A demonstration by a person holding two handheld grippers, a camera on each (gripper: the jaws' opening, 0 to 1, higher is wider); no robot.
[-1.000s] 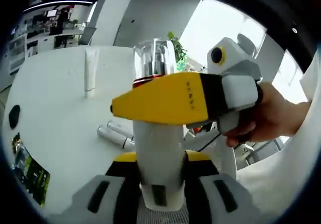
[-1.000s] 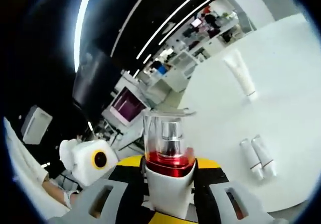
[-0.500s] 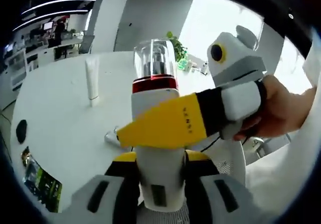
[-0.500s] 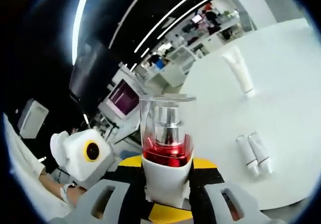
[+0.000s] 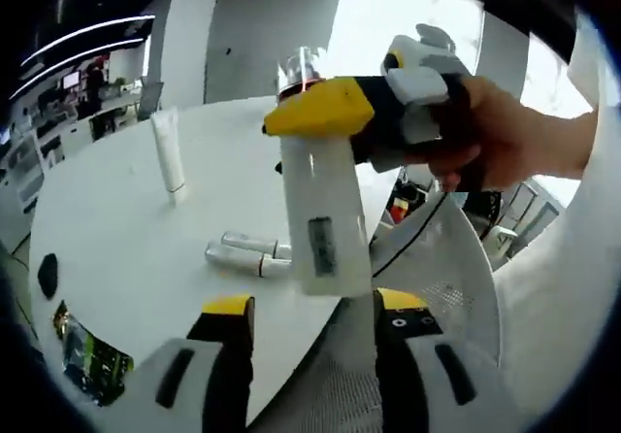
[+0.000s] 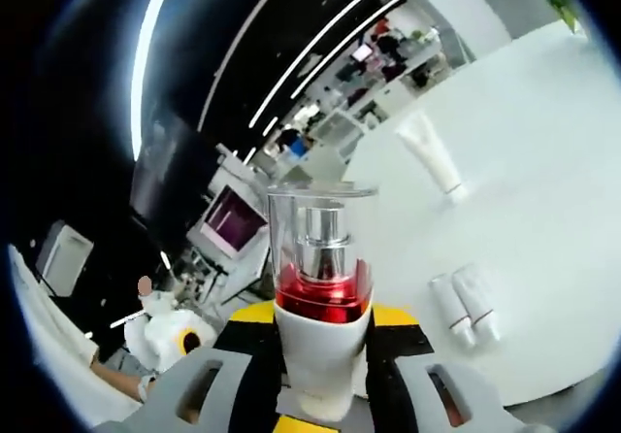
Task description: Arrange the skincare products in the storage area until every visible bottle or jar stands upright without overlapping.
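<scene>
A tall white pump bottle with a red collar and a clear cap hangs in the air above the table edge. My right gripper is shut on its upper body just under the red collar; in the left gripper view this gripper reaches in from the right with its yellow jaw across the bottle's top. My left gripper is open, its jaws spread wide below the bottle's base and apart from it. A white tube stands cap-down on the round white table.
Two small white tubes lie side by side on the table, also in the right gripper view. A black object and a green packet sit near the table's left edge. A white mesh chair stands beside the table.
My left gripper has opened, let go of the white bottle's base and drawn back below it. The right gripper keeps hold of the bottle near its top.
</scene>
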